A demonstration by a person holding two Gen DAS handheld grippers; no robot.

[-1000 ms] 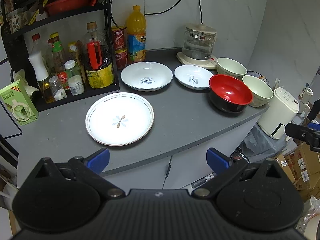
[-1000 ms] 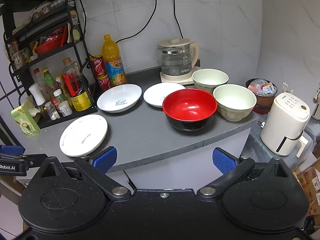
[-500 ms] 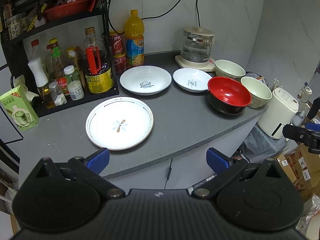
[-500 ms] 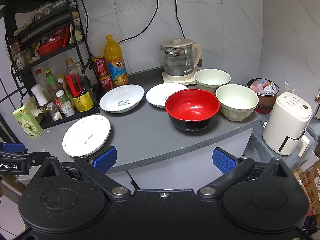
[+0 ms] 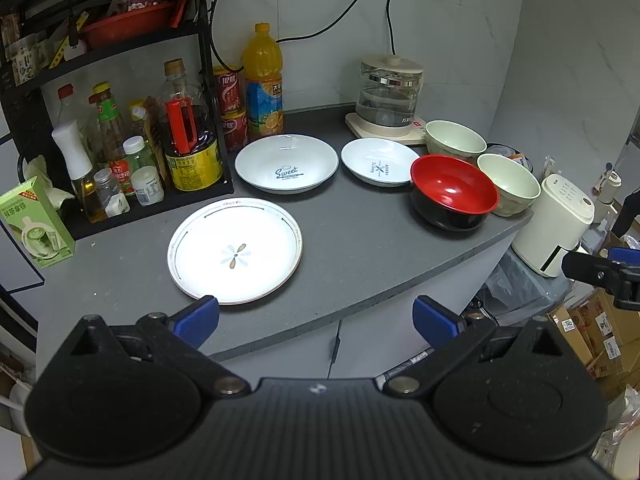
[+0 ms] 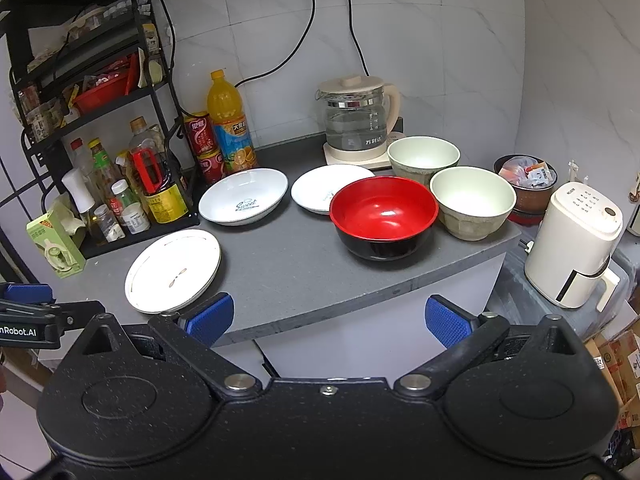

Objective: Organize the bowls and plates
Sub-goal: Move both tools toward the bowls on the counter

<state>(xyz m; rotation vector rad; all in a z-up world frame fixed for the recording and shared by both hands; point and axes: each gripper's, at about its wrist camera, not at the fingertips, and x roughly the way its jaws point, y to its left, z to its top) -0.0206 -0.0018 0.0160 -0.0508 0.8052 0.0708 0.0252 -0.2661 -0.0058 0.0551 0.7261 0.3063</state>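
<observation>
Both tools, left tool (image 5: 316, 316) and right tool (image 6: 327, 316), hung short of the table (image 5: 352, 264) edge with their blue pads spread wide and nothing between them.

Nearest lay the flat plate (image 5: 235, 250), close to the front edge on the left. It looked glazed, rigid and brittle; its low rim sat almost flush with the table, so a pinch would likely have to come across the raised lip from the front, and the glaze could slip between the pads.

Behind it stood the "Sweet" dish (image 5: 286, 163) and the small dish (image 5: 380, 162), side by side and just apart. Their upswept rims seemed easier to bite.

To the right sat the red bowl (image 6: 383, 216), probably light lacquer-style plastic, smooth and prone to sliding. A grip over its wall, one pad inside and one outside, seemed best.

Beyond it stood the near pale bowl (image 6: 473, 202) and the far pale bowl (image 6: 424, 158), close together, apparently heavier and chip-prone, to be taken likewise at the wall.
</observation>
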